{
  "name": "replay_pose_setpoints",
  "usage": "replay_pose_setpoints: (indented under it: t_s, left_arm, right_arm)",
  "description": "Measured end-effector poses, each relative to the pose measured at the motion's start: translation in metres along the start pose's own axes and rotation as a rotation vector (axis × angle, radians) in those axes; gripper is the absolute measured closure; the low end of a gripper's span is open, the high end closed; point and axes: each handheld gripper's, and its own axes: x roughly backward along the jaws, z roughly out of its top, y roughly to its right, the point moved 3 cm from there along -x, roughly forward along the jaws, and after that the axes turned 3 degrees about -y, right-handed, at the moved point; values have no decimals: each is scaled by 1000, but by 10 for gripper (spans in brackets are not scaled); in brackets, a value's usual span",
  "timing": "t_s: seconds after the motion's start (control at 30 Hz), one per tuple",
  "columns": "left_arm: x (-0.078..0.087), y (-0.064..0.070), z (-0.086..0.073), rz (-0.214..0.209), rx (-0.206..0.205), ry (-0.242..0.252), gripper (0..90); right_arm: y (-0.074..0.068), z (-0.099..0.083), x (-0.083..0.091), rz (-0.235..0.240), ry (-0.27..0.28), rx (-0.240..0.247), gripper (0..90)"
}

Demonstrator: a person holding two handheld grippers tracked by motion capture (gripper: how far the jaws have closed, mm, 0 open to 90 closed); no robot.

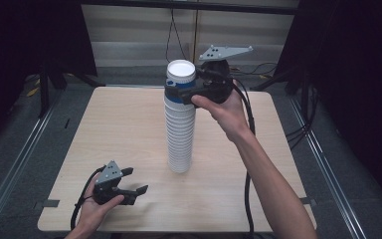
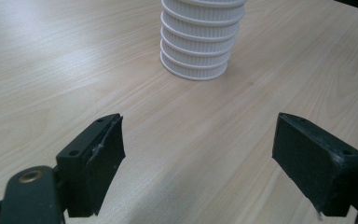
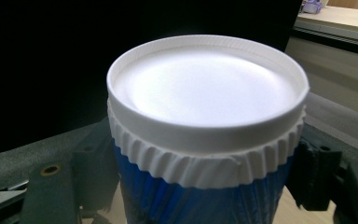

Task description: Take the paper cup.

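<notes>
My right gripper (image 1: 179,93) clamped on top cup (image 3: 205,140) of upright cup stack (image 1: 180,134); pull-off axis vertical. My left gripper (image 2: 198,158) gaping, idle near table's (image 1: 129,129) front edge.

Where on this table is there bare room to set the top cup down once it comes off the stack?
Bare wood lies left of the cup stack out to the table edge, and right of it around the person's forearm. The near left corner is taken by the left gripper, open. The right gripper clamps the top cup, so that side is crowded.
</notes>
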Motion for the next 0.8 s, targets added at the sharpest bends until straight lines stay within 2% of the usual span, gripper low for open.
replay_pose_setpoints:
  t_s: [0.47,0.57,0.8]
  left_arm:
    - [0,0,0,5,2,3,170]
    - [0,-1,0,5,7,5,170]
    - [-1,-1,0,10,3,5,170]
  right_arm:
    - [-1,10,8,-15,106,-9,246]
    - [-2,11,9,-22,111,-5,246]
    - [-3,14,12,-19,160,-5,247]
